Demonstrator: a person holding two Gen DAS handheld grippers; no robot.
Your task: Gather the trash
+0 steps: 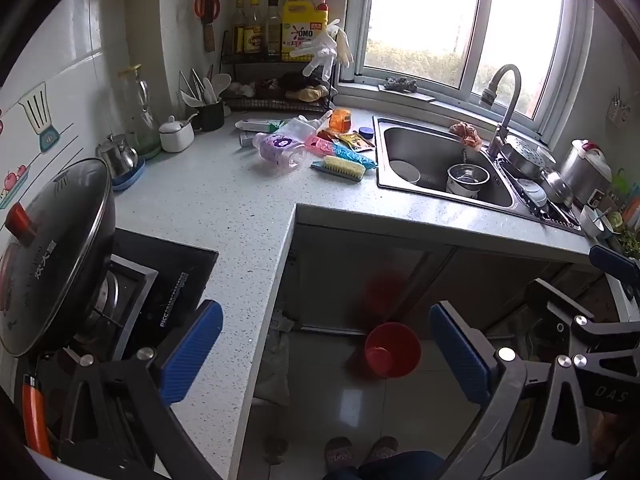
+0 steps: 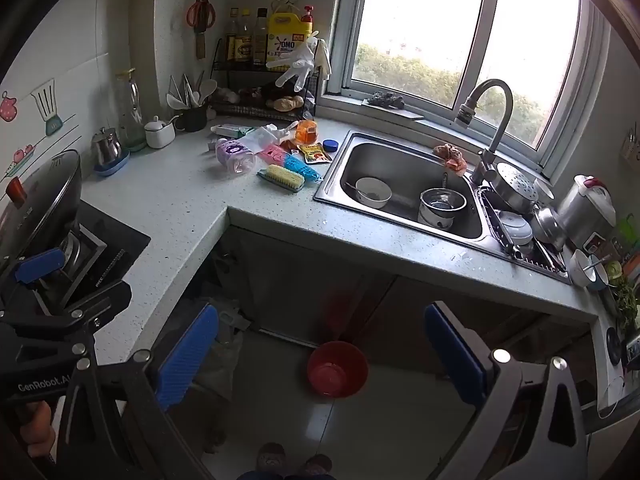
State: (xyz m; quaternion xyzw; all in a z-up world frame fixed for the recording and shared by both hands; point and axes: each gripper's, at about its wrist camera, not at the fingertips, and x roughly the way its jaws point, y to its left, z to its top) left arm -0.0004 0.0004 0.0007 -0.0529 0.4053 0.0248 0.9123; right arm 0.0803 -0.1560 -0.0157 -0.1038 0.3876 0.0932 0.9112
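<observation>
- Left wrist view: left claw (image 1: 326,354) wide open, empty; right claw (image 2: 322,354) likewise.
- Heap of coloured plastic wrappers and sachets (image 1: 340,146) lies on speckled grey bench (image 1: 224,204), far ahead, beside steel sink (image 1: 404,148).
- Left claw looks nearer.
- Round red plastic bin (image 1: 392,350) on floor below.
- Wrapper outlines overlap; separate items indistinct.

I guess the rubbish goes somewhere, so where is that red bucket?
The red bucket stands on the tiled floor in front of the cabinet under the counter, seen low in both views.
</observation>
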